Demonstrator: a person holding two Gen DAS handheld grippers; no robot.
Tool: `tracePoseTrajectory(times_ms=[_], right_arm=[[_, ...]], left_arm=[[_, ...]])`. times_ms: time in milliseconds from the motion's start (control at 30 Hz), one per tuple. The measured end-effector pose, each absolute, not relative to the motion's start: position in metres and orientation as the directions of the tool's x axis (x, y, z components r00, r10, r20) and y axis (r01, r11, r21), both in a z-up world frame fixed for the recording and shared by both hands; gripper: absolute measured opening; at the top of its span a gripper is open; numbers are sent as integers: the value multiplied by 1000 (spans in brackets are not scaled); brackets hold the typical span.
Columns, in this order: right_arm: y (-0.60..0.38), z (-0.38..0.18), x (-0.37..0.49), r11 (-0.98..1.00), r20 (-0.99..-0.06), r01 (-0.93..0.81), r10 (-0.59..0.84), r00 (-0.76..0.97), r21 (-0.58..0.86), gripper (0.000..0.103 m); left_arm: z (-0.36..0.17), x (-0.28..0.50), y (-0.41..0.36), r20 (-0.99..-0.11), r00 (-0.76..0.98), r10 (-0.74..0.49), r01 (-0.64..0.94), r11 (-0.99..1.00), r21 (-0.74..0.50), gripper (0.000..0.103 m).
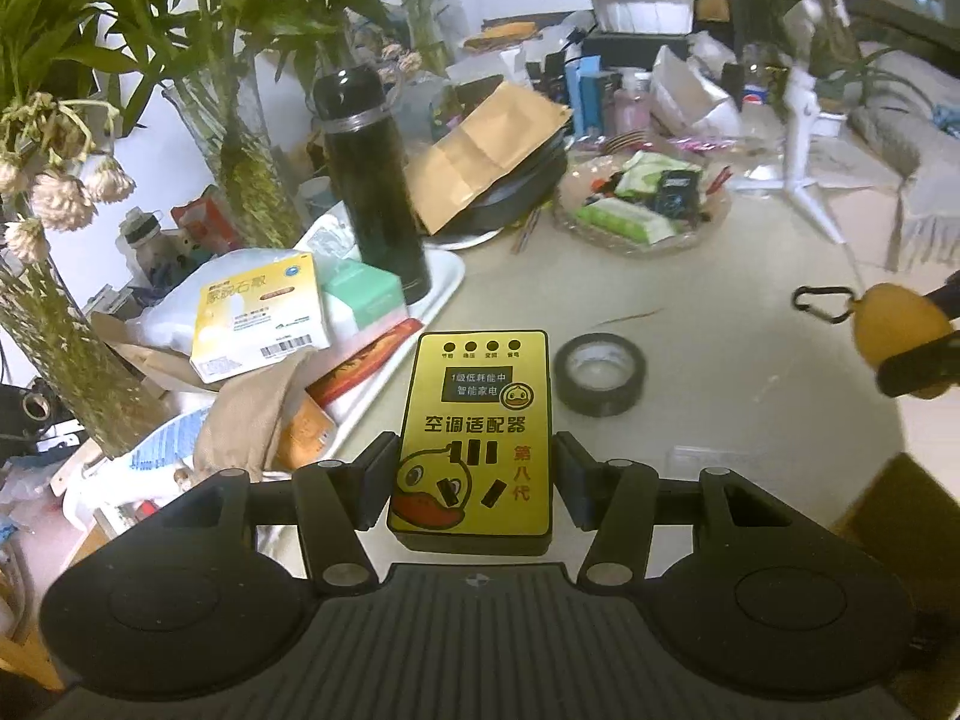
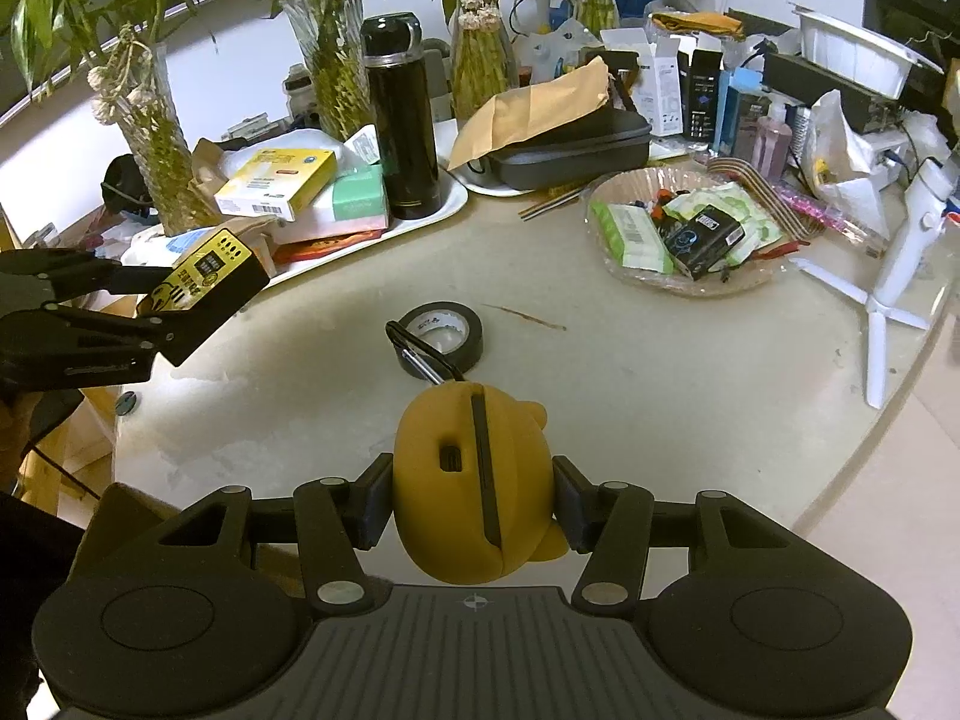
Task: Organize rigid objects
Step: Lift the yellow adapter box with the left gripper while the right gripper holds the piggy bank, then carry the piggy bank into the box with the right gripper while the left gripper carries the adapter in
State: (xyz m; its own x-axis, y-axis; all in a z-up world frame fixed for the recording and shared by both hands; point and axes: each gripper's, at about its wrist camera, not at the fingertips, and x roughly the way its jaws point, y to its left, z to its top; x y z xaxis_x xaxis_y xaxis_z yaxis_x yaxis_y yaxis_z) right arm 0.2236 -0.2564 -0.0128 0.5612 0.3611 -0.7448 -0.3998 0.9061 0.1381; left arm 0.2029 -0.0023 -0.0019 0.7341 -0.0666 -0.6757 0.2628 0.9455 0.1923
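Right wrist view took in the biggest thing first: the pale round table (image 2: 600, 372), its far half crowded and its near half kept bare, probably as working room for sorting. Along the back edge stood glass vases of green stems (image 2: 336, 60), out of the way of reaching arms. A white tray (image 2: 444, 213) at the left held boxes and a tall black flask (image 2: 402, 120) standing upright, seemingly the place where rigid things were being gathered. To the right a shallow glass dish (image 2: 606, 192) held small packets and a black box, well apart from the tray.

Lying flat on the open tabletop was a roll of black tape (image 2: 443, 336), untouched by either tool and likely still to be sorted.

The left gripper (image 1: 471, 480) was clamped on a yellow adapter box (image 1: 480, 420) across its lower end, face up, held above the table beside the tray's near edge; gripping the narrow sides left the long body pointing forward, ready to be set down.

The right gripper (image 2: 471, 498) was closed tight on a yellow rubber case (image 2: 474, 480), its slot uppermost, carried above the near table. A black carabiner (image 2: 420, 354) hung from the case's far end, overlapping the tape roll in this view; whether it touched could not be told.
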Motion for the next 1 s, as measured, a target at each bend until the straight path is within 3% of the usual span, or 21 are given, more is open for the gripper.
tracePoseTrajectory(times_ms=[1000], right_arm=[[-257, 25, 157, 889, -706, -433, 403, 583, 151, 57]], left_arm=[[23, 97, -12, -715, 683, -151, 269, 962, 54, 54]])
